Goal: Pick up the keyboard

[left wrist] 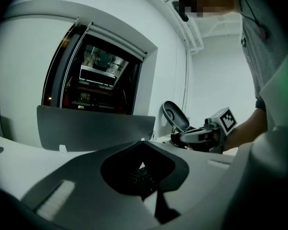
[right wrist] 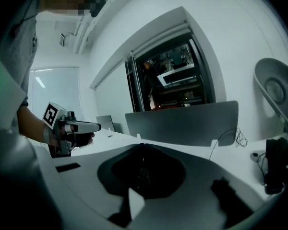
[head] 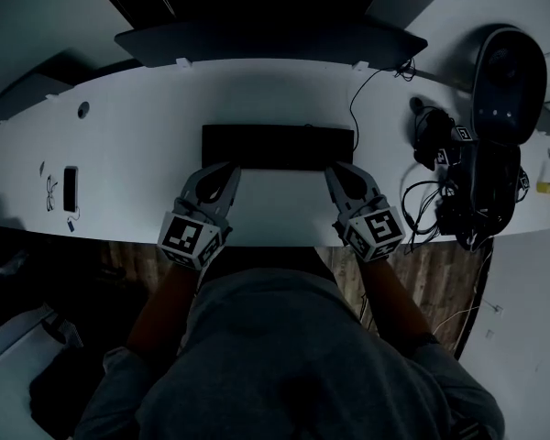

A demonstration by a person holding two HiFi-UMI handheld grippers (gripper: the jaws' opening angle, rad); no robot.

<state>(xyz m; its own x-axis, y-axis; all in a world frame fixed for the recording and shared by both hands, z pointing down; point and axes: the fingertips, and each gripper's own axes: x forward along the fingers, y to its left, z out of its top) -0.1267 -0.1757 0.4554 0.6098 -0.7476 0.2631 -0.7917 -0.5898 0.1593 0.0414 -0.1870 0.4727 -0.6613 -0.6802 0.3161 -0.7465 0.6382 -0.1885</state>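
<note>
- Keyboard [head: 277,147]: black, lying flat at the middle of the white desk [head: 137,126], with one long edge toward the person. It rests on the surface and is not yet lifted.
- Left gripper [head: 227,174]: the jaws are brought fully together with nothing between them. The tips sit at the keyboard's near edge, toward its left end; whether they touch it cannot be told.
- Right gripper [head: 337,174]: likewise closed and empty, at the near edge toward the right end.
- Placement: the two grippers mirror each other — probably so that the long board can be taken at both ends and kept level. Closed jaws cannot clamp it, so they must open, or wedge under the front edge.
- Behind: a grey divider panel [head: 270,39] stands along the desk's far edge, well clear of the lift.
- Obstruction: a thin cable [head: 353,108] runs from the keyboard's right end toward the back — it may tug as the board rises.
- Right side: a tangle of cables [head: 440,200] and a dark oval object [head: 509,71], both apart from the keyboard.
- Left side: a flat dark device [head: 70,188], well apart.
</note>
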